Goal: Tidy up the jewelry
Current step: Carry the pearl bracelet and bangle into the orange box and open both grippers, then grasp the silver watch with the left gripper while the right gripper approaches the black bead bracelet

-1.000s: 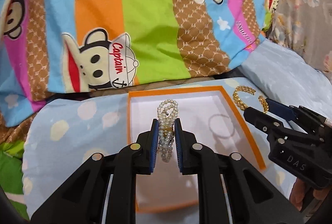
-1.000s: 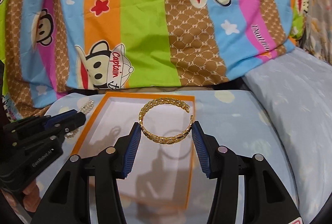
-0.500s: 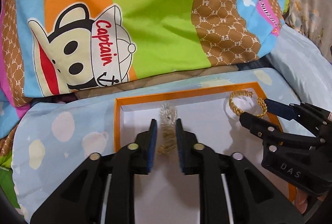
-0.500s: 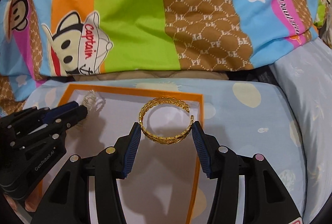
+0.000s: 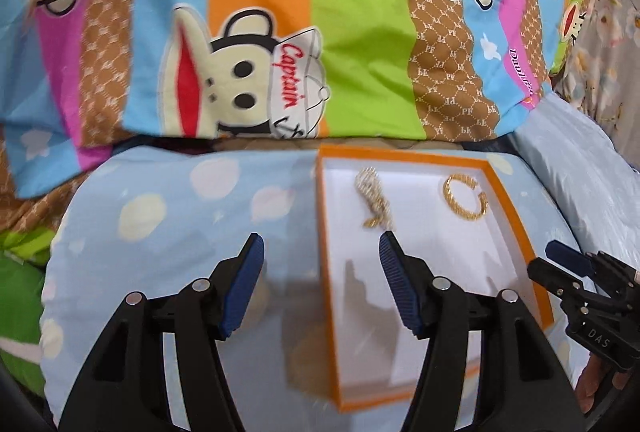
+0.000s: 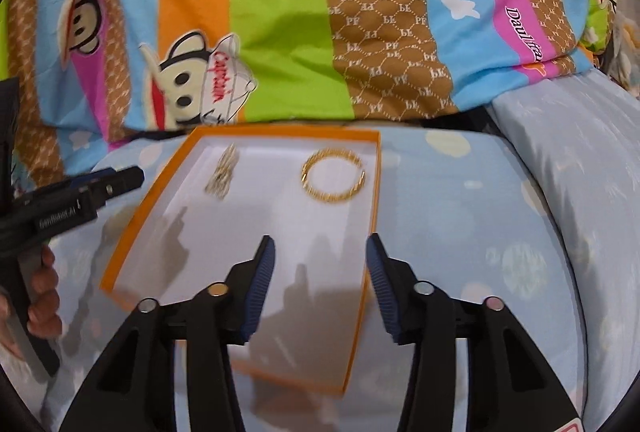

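While my left gripper (image 5: 320, 244) is opening with nothing between its blue pads, my right gripper (image 6: 320, 246) is closing, also empty. Both hang near the orange-rimmed tray (image 6: 370, 216). Inside, at its far end, lie the pearl bracelet (image 5: 374, 202) left and gold bangle (image 6: 334, 176) right, apart. Beyond sits a cartoon quilt (image 5: 360, 32).

Both views are bright and evenly lit, with strong colour in the striped cartoon-print fabric (image 5: 352, 32). Light from behind the cameras throws soft grey shadows of the fingers onto the white floor of the orange-rimmed shallow box (image 5: 516, 188), near its front edge. Fisheye bending curves everything toward dark, vignetted corners. Motion blur softens the near box rim and the bead bracelet (image 6: 222, 172); no glare shows.
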